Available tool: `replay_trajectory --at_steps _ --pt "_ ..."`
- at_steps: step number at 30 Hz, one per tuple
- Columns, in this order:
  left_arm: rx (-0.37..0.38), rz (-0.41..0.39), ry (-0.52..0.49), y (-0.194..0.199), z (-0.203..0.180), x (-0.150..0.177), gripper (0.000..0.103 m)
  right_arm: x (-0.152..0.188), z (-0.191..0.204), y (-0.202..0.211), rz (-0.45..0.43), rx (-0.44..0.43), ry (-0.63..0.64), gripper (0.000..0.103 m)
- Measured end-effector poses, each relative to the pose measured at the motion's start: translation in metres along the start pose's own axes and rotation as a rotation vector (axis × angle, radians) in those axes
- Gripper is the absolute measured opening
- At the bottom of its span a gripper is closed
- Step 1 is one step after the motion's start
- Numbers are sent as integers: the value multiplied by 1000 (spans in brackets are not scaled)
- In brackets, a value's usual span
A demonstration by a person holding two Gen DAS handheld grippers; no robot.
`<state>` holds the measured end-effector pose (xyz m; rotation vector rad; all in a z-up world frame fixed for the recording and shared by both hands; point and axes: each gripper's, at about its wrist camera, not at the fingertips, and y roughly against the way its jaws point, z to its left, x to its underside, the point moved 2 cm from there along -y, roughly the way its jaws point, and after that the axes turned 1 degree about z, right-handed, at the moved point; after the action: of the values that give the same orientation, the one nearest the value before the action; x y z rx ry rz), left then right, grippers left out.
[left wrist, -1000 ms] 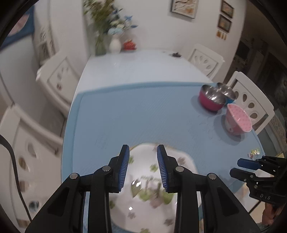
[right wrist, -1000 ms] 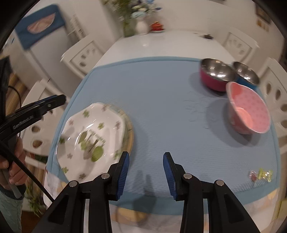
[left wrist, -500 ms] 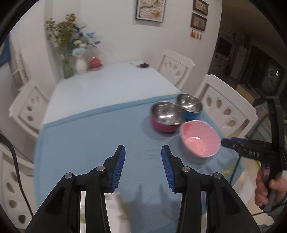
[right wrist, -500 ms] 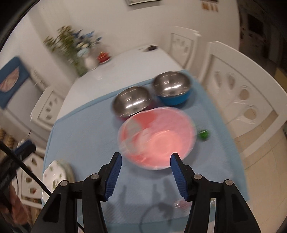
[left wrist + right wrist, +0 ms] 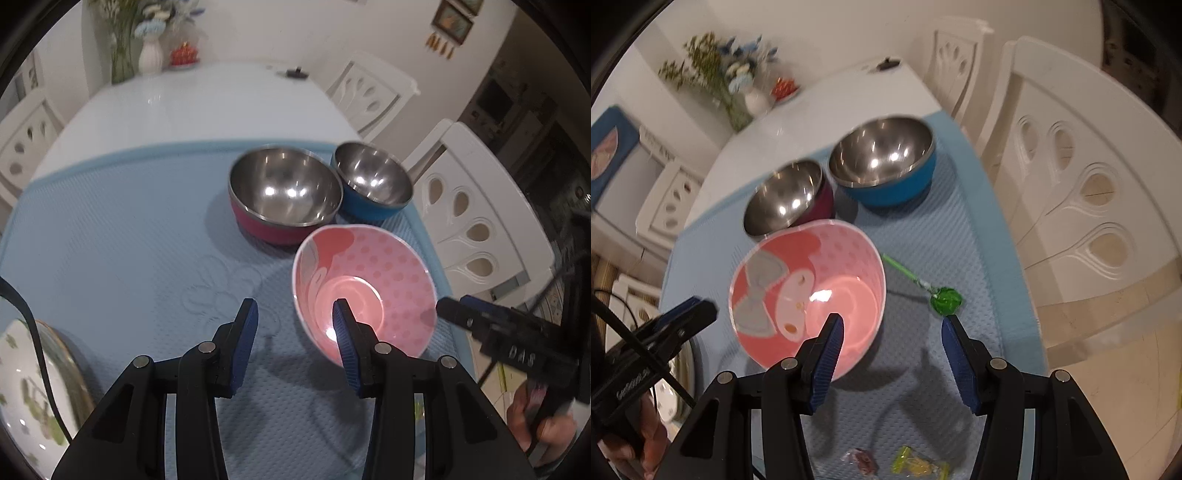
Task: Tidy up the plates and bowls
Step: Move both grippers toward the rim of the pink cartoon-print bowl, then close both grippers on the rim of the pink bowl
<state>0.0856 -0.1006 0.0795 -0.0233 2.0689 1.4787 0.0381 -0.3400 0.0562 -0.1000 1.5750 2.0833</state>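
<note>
A pink cartoon bowl (image 5: 373,288) (image 5: 812,288) stands on the blue mat (image 5: 110,240), tipped slightly. Behind it sit a steel bowl with a magenta outside (image 5: 284,195) (image 5: 783,199) and a steel bowl with a blue outside (image 5: 373,181) (image 5: 882,158), side by side. My left gripper (image 5: 295,332) hovers open over the pink bowl's left rim. My right gripper (image 5: 892,347) hovers open over its right rim. Neither gripper's pads press on anything. A white floral plate (image 5: 22,387) lies at the mat's near left corner.
A green lollipop (image 5: 945,301) lies on the mat right of the pink bowl, and two wrapped candies (image 5: 919,461) lie near the front edge. White chairs (image 5: 476,229) line the table's right side. A vase of flowers (image 5: 149,55) stands at the far end.
Both grippers have swung from the floral plate across the mat to the pink bowl and come closer to it. Both pairs of jaws stand wider than a second ago.
</note>
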Motion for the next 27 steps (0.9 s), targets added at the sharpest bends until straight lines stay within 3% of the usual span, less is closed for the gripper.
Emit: replay_trajectory --at_steps 8,20,27 --pt "-51 23 1 -23 -8 0 39 -2 5 -28 69 -20 69 54" --pt "-58 46 45 -44 5 -8 40 -8 14 -55 123 -27 122 51" --pt "-49 68 40 -56 7 -10 40 -6 23 -66 141 -34 160 36"
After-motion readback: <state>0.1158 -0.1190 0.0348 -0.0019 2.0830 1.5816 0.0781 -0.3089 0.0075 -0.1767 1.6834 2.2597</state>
